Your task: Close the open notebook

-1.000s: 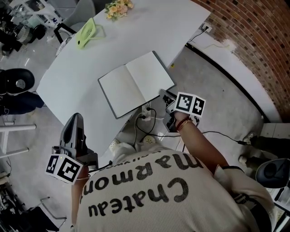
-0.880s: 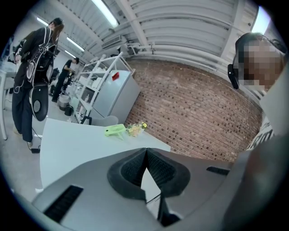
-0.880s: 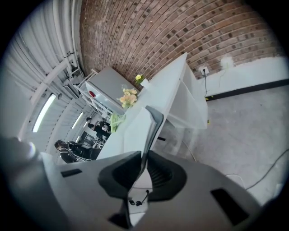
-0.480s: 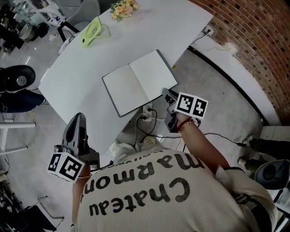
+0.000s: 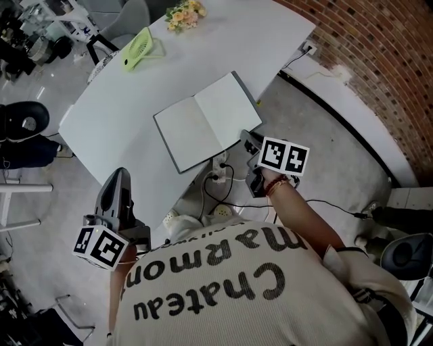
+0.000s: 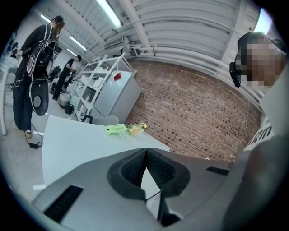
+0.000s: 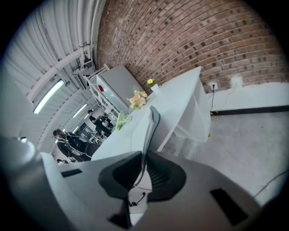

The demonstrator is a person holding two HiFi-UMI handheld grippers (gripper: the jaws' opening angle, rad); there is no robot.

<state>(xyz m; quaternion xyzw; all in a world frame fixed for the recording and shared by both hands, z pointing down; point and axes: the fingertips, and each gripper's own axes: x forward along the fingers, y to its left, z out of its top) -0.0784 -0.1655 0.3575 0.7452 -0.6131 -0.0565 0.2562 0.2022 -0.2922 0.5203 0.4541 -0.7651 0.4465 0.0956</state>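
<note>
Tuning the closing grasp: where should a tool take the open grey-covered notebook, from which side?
Pinch the right cover's outer edge, from the near side: on the open grey-covered notebook that edge sits at the white table's rim, likely leaving room beneath. The right tool is closing its jaws on it.

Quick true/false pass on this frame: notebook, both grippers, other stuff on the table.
1. The notebook lies open on the white table. True.
2. The left gripper holds the notebook. False: it is off the table's near edge, jaws together on nothing.
3. A green fan and flowers sit at the table's far end. True.
4. The right gripper is at the notebook's left page. False: it is at the right cover's near corner, jaws closing on that cover's edge.
</note>
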